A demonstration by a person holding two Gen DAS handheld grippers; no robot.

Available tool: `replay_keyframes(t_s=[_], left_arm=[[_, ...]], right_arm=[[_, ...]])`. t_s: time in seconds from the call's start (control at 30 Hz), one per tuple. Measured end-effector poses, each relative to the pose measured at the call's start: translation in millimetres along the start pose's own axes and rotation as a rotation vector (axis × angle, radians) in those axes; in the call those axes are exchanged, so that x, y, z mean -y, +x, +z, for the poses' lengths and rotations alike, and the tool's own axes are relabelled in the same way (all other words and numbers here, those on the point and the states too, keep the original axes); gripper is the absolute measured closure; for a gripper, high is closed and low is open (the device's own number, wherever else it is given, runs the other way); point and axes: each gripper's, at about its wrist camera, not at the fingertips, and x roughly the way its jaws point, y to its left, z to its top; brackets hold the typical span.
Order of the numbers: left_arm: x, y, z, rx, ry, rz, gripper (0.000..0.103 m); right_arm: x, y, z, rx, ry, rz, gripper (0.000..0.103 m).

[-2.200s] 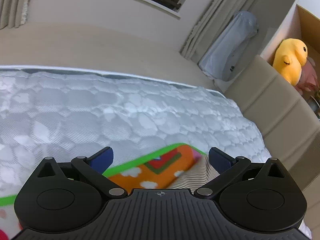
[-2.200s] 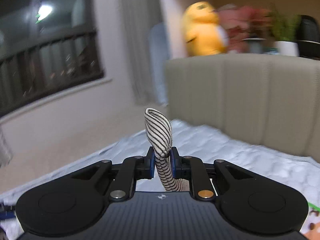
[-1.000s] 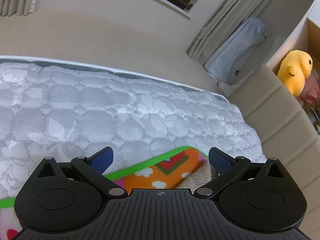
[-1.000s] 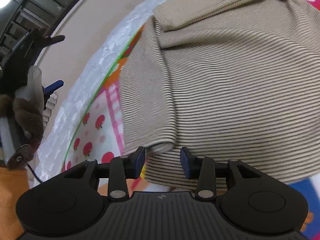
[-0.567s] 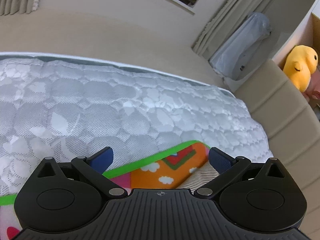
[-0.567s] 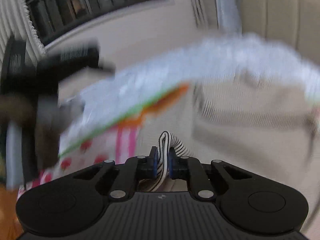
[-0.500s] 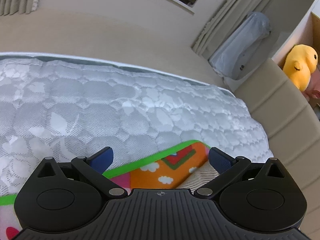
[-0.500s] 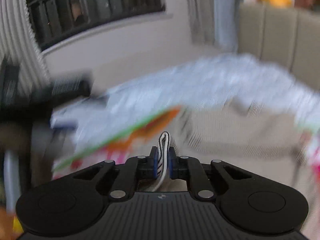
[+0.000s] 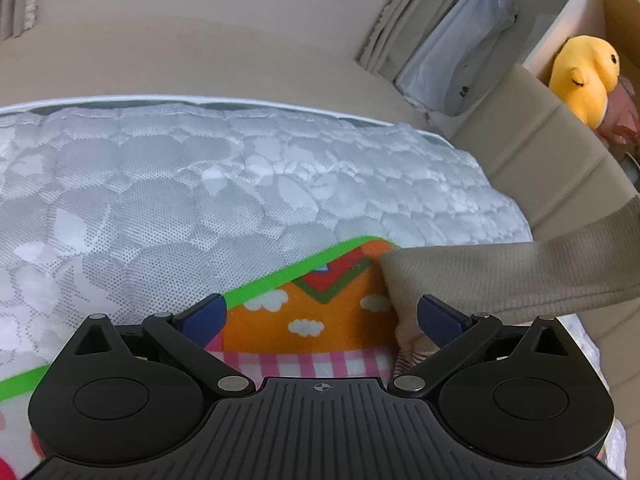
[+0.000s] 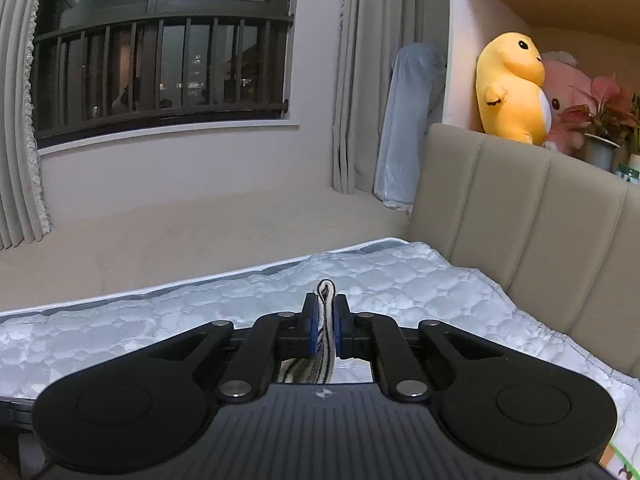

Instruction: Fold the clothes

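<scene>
Right gripper [image 10: 324, 325], jaws pinching a narrow fold of the striped garment [image 10: 325, 334] and held above the mattress [image 10: 168, 320]; with so little cloth between the pads, a tug could slip it free and drop the fold. Left gripper [image 9: 320, 314], jaws spread and empty over the play mat [image 9: 320, 312]: the beige-striped cloth [image 9: 500, 276] stretches taut just beside its right finger, and could snag on it. Beyond, its hanging end could drag the mat askew.

Bare mattress [image 9: 168, 200] fills the left and centre; a stretched beige garment [image 9: 500, 276] bars the right.
</scene>
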Motion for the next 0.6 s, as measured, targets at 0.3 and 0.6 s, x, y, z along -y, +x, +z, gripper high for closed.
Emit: replay_keyframes(t_s=[0.3, 0.6], left_arm=[[34.7, 33.9, -24.5, -0.05, 0.19, -0.027, 0.0], [73.4, 42.7, -44.4, -0.009, 0.347, -0.102, 0.0]], right_arm=[[62.9, 30.7, -32.8, -0.073, -0.005, -0.1, 0.096], [129.7, 73.6, -101.7, -0.195, 0.022, -0.27, 0.096]])
